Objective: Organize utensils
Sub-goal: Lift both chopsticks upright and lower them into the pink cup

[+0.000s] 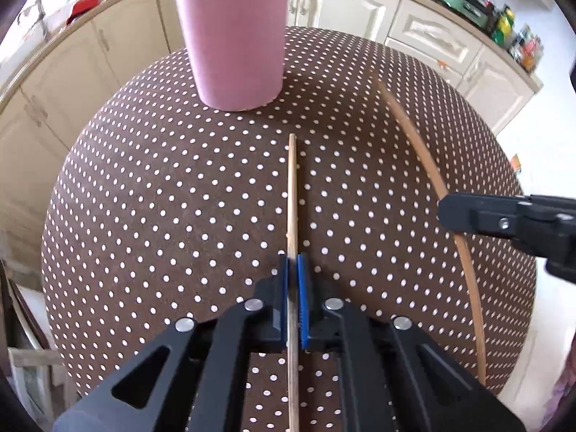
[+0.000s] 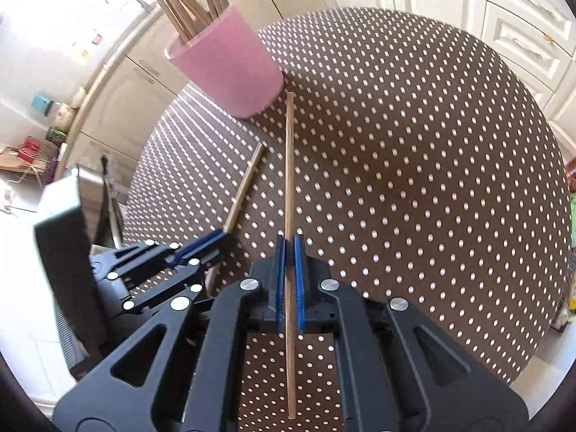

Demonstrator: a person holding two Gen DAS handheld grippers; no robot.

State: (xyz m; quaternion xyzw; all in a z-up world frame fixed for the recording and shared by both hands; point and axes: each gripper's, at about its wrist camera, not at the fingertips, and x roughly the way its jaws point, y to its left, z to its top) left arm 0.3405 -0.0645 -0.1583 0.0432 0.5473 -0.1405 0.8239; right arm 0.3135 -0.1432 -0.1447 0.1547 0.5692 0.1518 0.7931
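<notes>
Each gripper has its jaws clamped on one wooden chopstick: the left gripper point(image 1: 292, 262) on the pale chopstick point(image 1: 292, 187), the right gripper point(image 2: 289, 243) on the darker chopstick point(image 2: 289, 165), both over the dotted counter point(image 1: 162, 198). Only the right wrist view shows the sticks bundled point(image 2: 180, 3) inside the pink cup point(image 2: 230, 68).

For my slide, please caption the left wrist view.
Left gripper shut on chopstick, pink cup ahead.

Each black gripper point(image 1: 292, 270) has blue ribbed pads point(image 2: 298, 280) and silver round screws point(image 2: 250, 283)
</notes>
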